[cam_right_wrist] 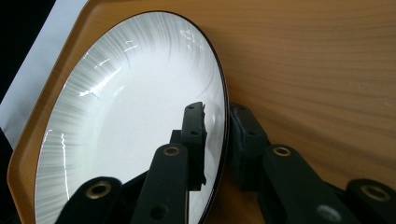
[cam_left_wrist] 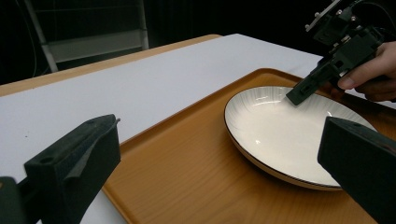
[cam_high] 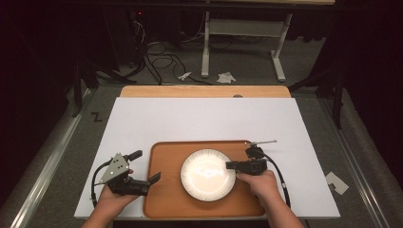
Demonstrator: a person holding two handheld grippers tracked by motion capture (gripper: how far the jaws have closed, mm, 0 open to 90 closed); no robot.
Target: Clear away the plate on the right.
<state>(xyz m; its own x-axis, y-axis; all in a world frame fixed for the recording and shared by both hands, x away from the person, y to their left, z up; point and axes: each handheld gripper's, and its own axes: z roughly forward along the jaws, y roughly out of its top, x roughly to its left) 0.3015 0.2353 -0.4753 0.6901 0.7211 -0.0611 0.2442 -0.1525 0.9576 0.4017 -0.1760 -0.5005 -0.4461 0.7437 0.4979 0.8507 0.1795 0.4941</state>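
Right tongs point(cam_right_wrist: 215, 140) pinch the plate point(cam_high: 207, 175) rim, nothing lifted off the tray point(cam_high: 164, 190) yet; left tongs point(cam_high: 151, 183) gape empty.

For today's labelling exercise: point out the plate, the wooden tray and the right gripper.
plate point(cam_high: 207, 174), high view, centre of its white well.
wooden tray point(cam_high: 164, 185), high view, bare floor left of the plate.
right gripper point(cam_right_wrist: 218, 122), right gripper view, midway between its fingertips, at the plate's rim.
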